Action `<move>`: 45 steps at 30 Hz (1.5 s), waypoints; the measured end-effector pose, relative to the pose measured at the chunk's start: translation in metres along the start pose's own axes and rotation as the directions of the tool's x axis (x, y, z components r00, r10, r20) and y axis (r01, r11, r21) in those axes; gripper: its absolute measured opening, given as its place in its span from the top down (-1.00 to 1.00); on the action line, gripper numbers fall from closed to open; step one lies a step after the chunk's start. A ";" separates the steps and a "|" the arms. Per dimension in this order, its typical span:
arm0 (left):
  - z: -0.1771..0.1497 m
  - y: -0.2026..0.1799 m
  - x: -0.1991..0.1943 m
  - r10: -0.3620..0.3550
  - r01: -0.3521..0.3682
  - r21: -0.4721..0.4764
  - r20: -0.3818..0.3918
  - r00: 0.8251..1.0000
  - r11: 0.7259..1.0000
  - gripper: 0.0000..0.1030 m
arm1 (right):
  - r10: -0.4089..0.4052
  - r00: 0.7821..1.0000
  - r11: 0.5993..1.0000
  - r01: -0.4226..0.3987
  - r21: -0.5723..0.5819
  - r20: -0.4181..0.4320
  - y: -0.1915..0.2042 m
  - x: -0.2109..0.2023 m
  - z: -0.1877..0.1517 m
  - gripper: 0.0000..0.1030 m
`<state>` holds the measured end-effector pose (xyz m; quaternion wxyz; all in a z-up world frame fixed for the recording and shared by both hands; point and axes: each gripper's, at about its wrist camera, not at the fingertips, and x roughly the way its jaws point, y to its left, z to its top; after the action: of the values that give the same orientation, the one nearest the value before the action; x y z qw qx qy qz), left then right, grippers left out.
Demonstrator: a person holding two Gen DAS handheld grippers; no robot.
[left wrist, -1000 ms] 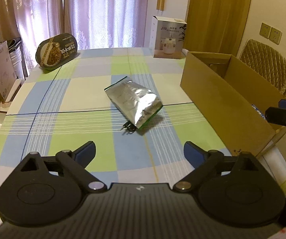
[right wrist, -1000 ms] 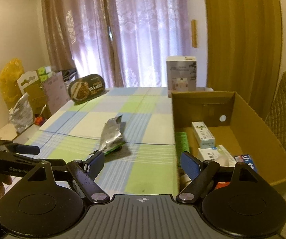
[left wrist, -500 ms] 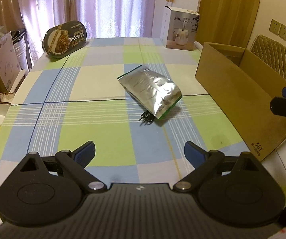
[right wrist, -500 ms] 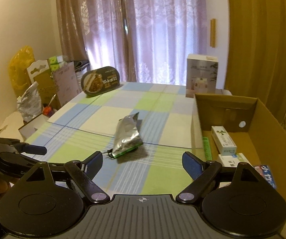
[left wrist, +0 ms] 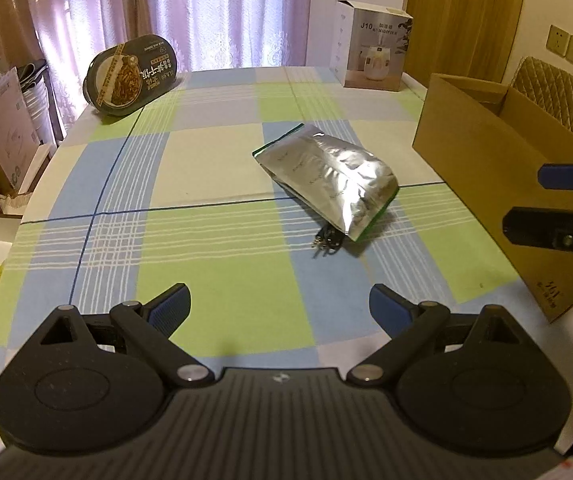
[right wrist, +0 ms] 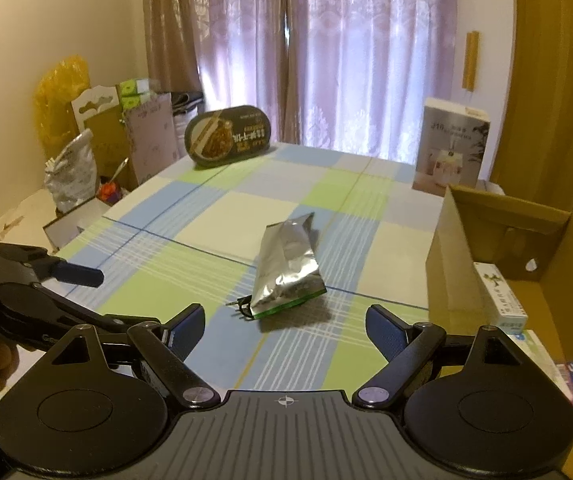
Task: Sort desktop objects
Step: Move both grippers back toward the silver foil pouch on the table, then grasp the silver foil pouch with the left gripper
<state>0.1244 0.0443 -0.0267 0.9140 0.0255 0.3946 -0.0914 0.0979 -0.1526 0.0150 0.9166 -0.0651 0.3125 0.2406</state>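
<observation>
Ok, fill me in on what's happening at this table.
A person is sorting desktop things with a pair of hand-held tongs in each hand. Both the left tongs and the right tongs are open and hold nothing. A foil pouch lies on the checked tablecloth ahead of both, with a small black clip at its near end. The cardboard box on the right already holds a few small packets. A food tin and a humidifier box stand at the far end.

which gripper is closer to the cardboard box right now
Right. The right gripper hangs open beside the cardboard box, its right finger close to the box's near wall. The left gripper, also open, is over the tablecloth further left, with the silver pouch ahead of it.
</observation>
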 end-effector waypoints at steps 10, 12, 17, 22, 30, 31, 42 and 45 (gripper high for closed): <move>0.020 0.025 0.042 0.002 -0.003 0.080 0.005 1.000 0.997 -0.83 | -0.006 0.998 1.000 0.005 -0.015 -0.059 -0.006 0.051 0.010 -0.67; 0.026 0.030 0.052 0.003 -0.004 0.094 0.015 1.000 0.996 -0.83 | -0.010 0.998 1.000 0.009 -0.022 -0.069 -0.007 0.062 0.012 -0.68; 0.040 0.047 0.077 -0.007 0.005 0.094 0.020 1.000 0.996 -0.83 | -0.028 0.995 0.999 0.024 -0.043 -0.100 -0.009 0.091 0.015 -0.70; 0.044 0.065 0.097 -0.061 0.062 0.027 -0.030 0.998 0.998 -0.82 | -0.023 0.992 0.998 0.017 -0.054 -0.124 -0.009 0.123 0.018 -0.71; 0.051 0.080 0.090 -0.082 0.082 -0.039 0.002 0.997 0.996 -0.82 | -0.041 0.983 0.999 0.040 -0.010 -0.176 -0.017 0.168 0.026 -0.71; 0.053 0.081 0.089 -0.083 0.083 -0.046 0.007 0.997 0.995 -0.82 | -0.028 0.982 0.999 0.031 0.010 -0.184 -0.018 0.170 0.026 -0.70; 0.058 0.103 0.084 -0.065 0.069 -0.134 0.036 0.997 0.989 -0.82 | 0.127 0.983 0.992 -0.123 0.035 -0.133 0.024 0.160 0.029 0.46; 0.058 0.104 0.085 -0.075 0.080 -0.149 0.039 0.996 0.986 -0.82 | 0.147 0.981 0.989 -0.148 -0.001 -0.130 0.037 0.159 0.021 0.45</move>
<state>0.2424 0.1268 -0.0510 0.9155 -0.0602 0.3859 -0.0971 0.2008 -0.0512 -0.0630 0.8737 -0.0619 0.3739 0.3048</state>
